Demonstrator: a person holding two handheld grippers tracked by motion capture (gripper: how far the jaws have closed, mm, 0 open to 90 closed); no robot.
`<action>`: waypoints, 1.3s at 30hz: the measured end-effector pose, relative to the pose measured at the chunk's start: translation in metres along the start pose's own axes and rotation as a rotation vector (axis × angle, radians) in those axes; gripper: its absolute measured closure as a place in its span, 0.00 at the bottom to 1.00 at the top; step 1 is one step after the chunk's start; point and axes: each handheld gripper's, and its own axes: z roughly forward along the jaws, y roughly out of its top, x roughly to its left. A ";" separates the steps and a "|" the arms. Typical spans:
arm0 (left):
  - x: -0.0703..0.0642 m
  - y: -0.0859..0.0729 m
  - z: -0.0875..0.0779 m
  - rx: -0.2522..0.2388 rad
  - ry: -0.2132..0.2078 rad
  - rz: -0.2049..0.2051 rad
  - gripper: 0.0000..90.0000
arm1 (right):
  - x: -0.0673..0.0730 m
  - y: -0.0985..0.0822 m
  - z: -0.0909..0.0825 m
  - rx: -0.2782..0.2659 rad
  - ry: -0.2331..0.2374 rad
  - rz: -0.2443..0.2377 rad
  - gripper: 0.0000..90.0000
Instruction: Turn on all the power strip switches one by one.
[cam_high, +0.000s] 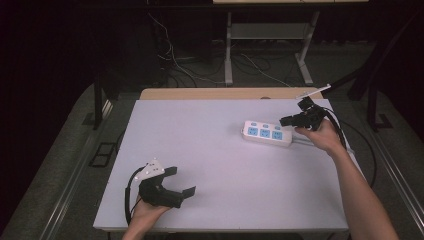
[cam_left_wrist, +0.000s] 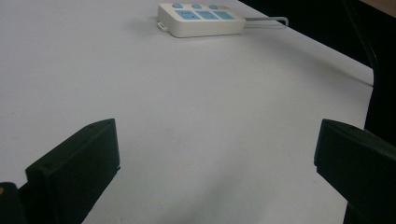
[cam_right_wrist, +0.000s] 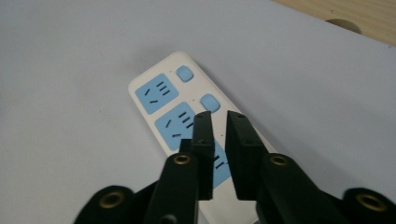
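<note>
A white power strip (cam_high: 267, 133) with three blue sockets and blue buttons lies flat on the right half of the white table (cam_high: 215, 155). My right gripper (cam_high: 286, 120) hovers over the strip's right end, shut to a narrow slit with nothing between its jaws. In the right gripper view the gripper (cam_right_wrist: 219, 122) points down at the power strip (cam_right_wrist: 159, 93), over the nearest socket. My left gripper (cam_high: 182, 181) rests near the front left edge, open wide and empty. The left gripper view looks between the jaws of that gripper (cam_left_wrist: 217, 154) to the far-off power strip (cam_left_wrist: 201, 19).
The strip's white cable (cam_left_wrist: 268, 19) leaves its right end toward the table's right edge. A wooden tabletop (cam_high: 225, 93) borders the far side. Beyond it, desk legs (cam_high: 228, 47) and loose cables (cam_high: 175, 60) are on the floor.
</note>
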 end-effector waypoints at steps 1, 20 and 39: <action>0.000 0.000 0.000 0.002 -0.001 -0.001 0.00 | -0.002 0.000 0.000 -0.006 0.001 0.010 0.96; 0.001 0.000 0.001 -0.005 -0.009 -0.007 0.00 | -0.017 -0.005 0.025 0.028 0.011 0.056 1.00; 0.003 -0.001 -0.001 -0.006 0.004 -0.014 0.00 | -0.022 -0.009 0.042 0.047 0.000 0.069 1.00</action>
